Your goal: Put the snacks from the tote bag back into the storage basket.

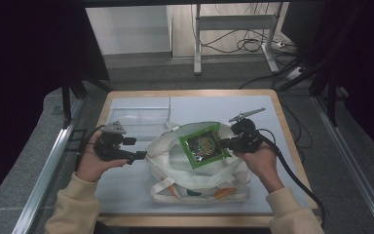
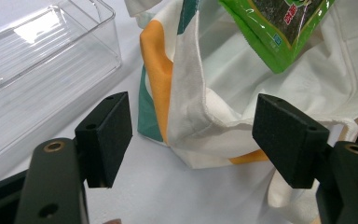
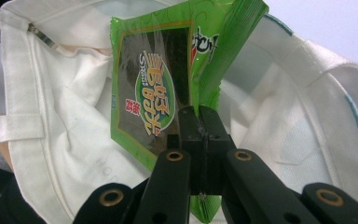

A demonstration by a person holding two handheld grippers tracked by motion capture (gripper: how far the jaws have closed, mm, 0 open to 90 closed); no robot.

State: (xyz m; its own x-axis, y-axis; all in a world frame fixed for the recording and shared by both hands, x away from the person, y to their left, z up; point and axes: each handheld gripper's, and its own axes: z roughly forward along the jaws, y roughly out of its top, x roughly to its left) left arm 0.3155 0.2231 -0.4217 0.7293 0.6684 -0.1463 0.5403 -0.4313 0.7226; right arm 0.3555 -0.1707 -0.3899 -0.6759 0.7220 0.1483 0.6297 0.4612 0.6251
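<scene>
1. The flat green foil snack packet (image 1: 204, 145), with a dark printed panel and orange lettering, hangs tilted over the open mouth of the white cloth tote bag (image 1: 175, 168), which has orange and teal patches.
2. At the left, the left gripper (image 1: 139, 156) has its jaws spread wide, with the bag's corner fold between the pads (image 2: 107, 135) but not pressed by them.
3. The clear plastic tray (image 1: 136, 117) lies near the bag on the pale table (image 1: 126, 195), which has bare room in front.
4. At the right, the right gripper (image 1: 225, 143) pinches the packet's edge, jaws pressed together on it.
5. The packet's lower corner is hidden behind those jaws; what lies inside the bag cannot be made out.
</scene>
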